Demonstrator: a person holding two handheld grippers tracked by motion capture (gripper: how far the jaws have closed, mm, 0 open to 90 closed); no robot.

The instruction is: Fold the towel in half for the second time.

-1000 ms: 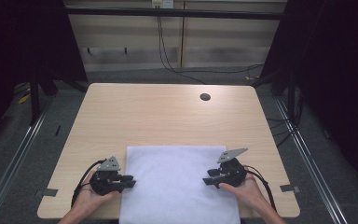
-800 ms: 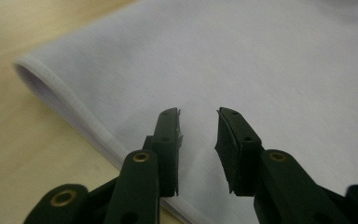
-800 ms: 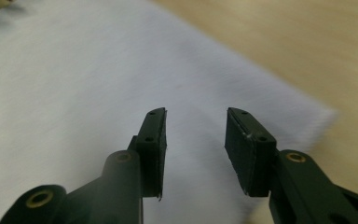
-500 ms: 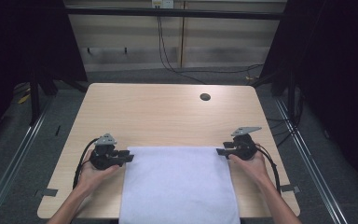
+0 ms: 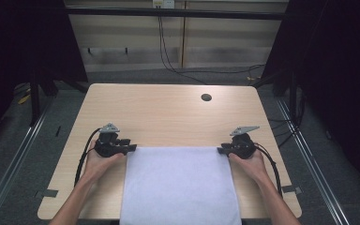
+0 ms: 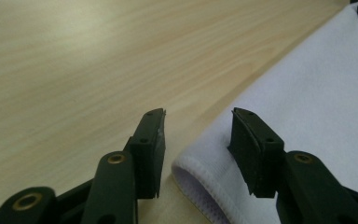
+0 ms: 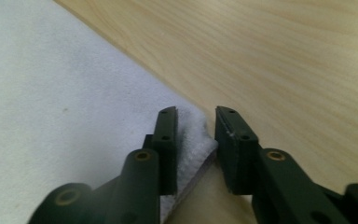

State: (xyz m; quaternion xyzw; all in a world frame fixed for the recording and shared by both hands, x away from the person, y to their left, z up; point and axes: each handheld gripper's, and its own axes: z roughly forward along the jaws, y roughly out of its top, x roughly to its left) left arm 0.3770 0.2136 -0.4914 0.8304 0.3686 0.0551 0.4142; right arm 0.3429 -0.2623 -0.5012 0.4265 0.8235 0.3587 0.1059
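Both claws, left [image 5: 130, 147] and right [image 5: 219, 150], sit parted at the far corners of a white towel [image 5: 180, 185] on the worktop [image 5: 168, 117]; unclamped, either corner could slip free when lifted.

A white cloth [image 5: 180, 185] lies flat on the table's [image 5: 168, 117] near half; smooth, rectangular; its near edge overhangs the table.

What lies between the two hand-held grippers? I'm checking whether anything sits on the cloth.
In the high view, the far edge of the white cloth spans from the left hand-held gripper to the right hand-held gripper; that stretch is bare.
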